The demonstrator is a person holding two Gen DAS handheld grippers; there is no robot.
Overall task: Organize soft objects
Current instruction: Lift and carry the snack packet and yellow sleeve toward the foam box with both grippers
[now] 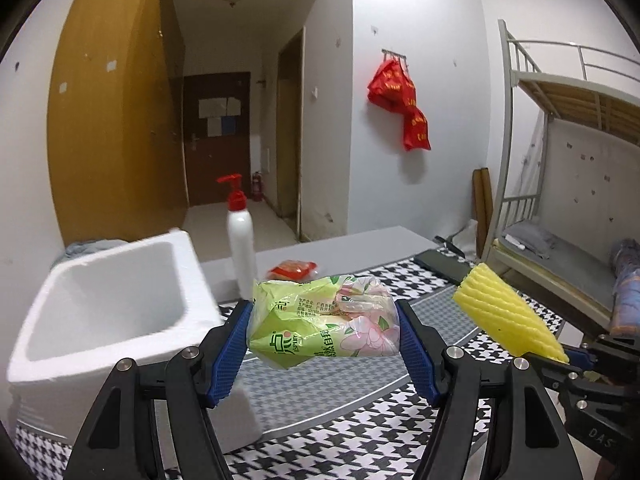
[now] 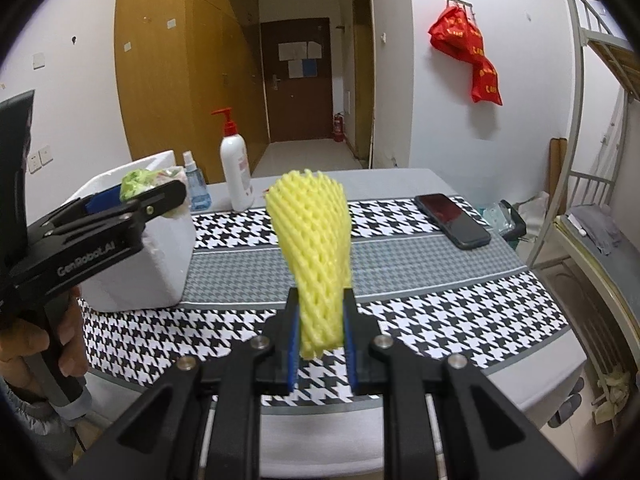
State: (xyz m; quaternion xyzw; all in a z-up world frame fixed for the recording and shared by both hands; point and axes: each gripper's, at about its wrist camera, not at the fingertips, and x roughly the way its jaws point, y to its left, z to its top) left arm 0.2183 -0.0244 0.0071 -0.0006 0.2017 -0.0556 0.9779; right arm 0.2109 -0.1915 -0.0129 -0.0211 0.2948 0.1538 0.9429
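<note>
**Both grippers loaded, box waiting at the left end of the table**

Left gripper (image 1: pixel 324 344) is clamped on a green tissue pack (image 1: pixel 320 320), blue pads squeezing its two short sides so the soft plastic bulges a bit between them. Jaws stand fairly wide, but that's just because the pack is wide. It's carried clear of the table (image 1: pixel 344 392), not resting on anything, just to the right of the foam box (image 1: pixel 104 300).

Right gripper (image 2: pixel 322 344) is nearly closed, pinching the narrow bottom end of a yellow foam net (image 2: pixel 312 240). The rest of the net sticks up and forward past the fingertips and flares out, which makes sense: something that squishy only gives a firm hold where it's bunched thin.

My guess on the why: the box sits open-topped at the table's left edge, so it's likely the bin for the soft stuff, and holding both things up off the cloth lets either one go over its rim. The pack is the closer of the two; in the right wrist view it sits right by the box's top.

Bottle (image 2: pixel 236 172) and spray (image 2: pixel 196 188) stand by the far edge next to the box; phone (image 2: pixel 452 220) is toward the far right.
</note>
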